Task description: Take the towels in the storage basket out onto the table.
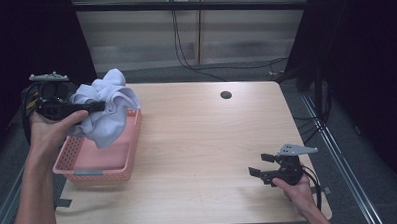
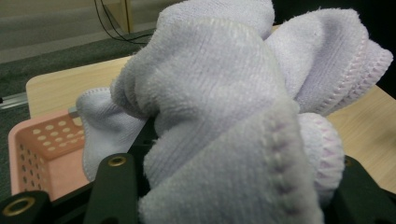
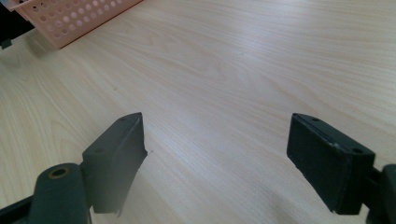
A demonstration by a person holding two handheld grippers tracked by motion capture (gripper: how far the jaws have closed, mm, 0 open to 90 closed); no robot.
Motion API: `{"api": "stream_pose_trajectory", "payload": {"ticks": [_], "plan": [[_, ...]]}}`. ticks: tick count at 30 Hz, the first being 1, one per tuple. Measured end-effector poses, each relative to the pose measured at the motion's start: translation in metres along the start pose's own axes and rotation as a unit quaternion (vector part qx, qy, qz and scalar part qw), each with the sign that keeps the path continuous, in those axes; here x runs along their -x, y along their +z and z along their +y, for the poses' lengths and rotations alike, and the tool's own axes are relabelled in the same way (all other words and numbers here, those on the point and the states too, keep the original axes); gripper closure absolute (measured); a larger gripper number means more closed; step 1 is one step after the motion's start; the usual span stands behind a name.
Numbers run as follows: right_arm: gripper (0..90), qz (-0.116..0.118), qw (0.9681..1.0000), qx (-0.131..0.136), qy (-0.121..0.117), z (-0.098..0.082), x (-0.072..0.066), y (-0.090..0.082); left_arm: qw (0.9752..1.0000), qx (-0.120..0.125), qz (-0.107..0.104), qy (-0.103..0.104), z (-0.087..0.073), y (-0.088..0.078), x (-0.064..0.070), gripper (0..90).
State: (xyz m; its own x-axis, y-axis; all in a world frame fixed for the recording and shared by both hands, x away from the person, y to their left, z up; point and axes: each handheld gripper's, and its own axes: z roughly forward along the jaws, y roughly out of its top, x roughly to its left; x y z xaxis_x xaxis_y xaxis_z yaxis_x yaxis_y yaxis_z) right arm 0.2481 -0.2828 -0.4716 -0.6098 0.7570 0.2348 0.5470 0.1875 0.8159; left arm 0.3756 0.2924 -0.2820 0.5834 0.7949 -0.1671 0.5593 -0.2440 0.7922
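1. The left gripper (image 1: 94,106) holds one pale lilac towel (image 1: 109,107) above the pink perforated basket (image 1: 96,168), which sits at the left edge of the tabletop (image 1: 202,142).
2. Its jaws stand partway closed, clamped on a thick bunch of the terry cloth; in the left gripper view the folds spill over both black jaws, so the grip looks to be on gathered layers rather than on a single edge.
3. The towel hangs crumpled, its lower end reaching down into the basket, which suggests it is either being lifted out or lowered in; the pictures alone do not settle which.
4. The right gripper (image 1: 261,165) rests near the right front corner of the tabletop, well apart from the basket, probably waiting its turn.
5. Its jaws stand wide open with nothing between them, only bare wood below.
6. Count: one towel, one basket, two grippers, one dark round hole (image 1: 226,95) near the far edge.
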Motion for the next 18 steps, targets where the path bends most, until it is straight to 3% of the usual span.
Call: {"api": "stream_pose_trajectory", "payload": {"ticks": [11, 18], "plan": [[18.7, -0.001, 1.0, -0.001, 0.002, 0.0, 0.0, 0.0, 0.9994, -0.003, -0.03, 0.017, 0.016, 0.024, 0.027, 45.3], [18.7, -0.001, 1.0, 0.001, 0.002, 0.0, 0.001, -0.001, 0.9975, -0.015, -0.058, 0.037, 0.023, 0.051, 0.058, 45.2]]}}
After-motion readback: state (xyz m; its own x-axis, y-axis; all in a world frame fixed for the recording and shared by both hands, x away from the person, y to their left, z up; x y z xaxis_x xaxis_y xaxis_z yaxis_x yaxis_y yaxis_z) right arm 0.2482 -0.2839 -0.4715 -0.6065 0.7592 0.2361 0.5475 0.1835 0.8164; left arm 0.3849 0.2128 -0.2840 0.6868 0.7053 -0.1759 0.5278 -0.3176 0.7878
